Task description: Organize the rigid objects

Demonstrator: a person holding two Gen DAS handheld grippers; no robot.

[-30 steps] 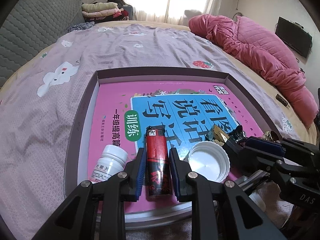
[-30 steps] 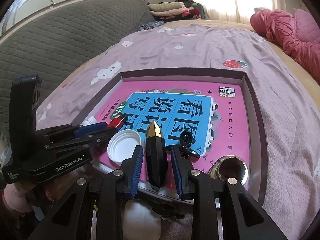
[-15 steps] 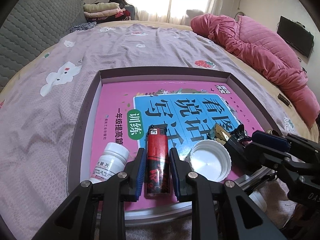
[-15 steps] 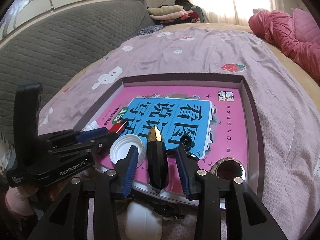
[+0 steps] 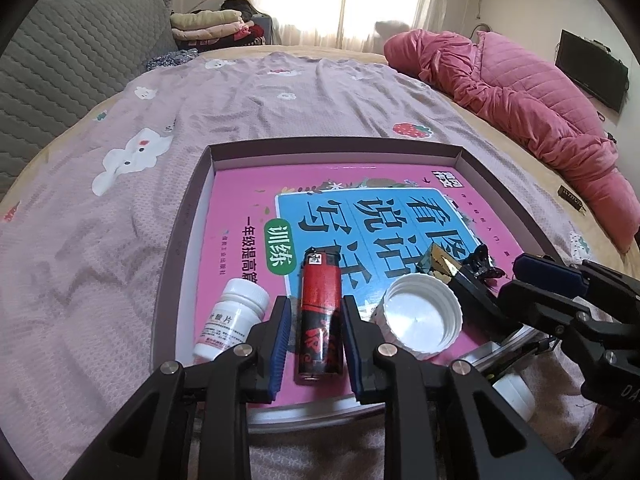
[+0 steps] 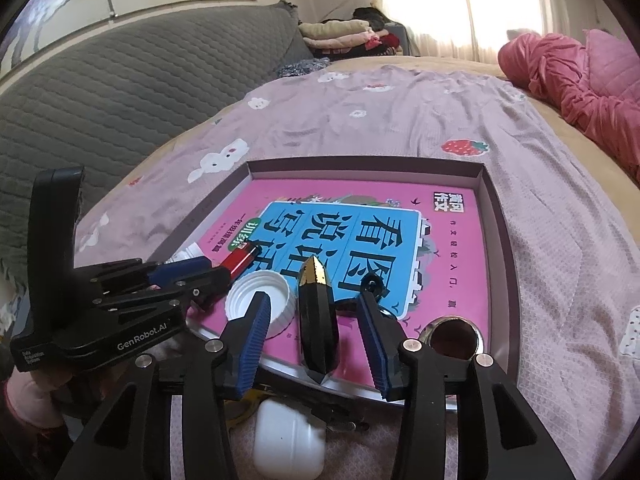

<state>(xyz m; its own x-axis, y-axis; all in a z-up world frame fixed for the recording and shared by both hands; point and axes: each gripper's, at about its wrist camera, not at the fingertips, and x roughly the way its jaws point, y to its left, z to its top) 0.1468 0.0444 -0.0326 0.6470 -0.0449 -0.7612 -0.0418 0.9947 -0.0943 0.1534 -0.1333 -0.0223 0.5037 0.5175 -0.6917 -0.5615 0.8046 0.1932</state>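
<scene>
The left gripper [image 5: 313, 326] jaws stand narrowly apart around the red-and-black lighter [image 5: 319, 320]; the right gripper [image 6: 316, 330] jaws gape wide around the faceted black-and-gold stick [image 6: 318, 320].

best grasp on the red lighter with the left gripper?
Take the red lighter across its narrow sides at mid-body, coming in from its base end along its length. It lies flat on the pink book, with the left gripper already straddling it, pads open. Going low keeps the fingers between the white bottle and white cap.
</scene>
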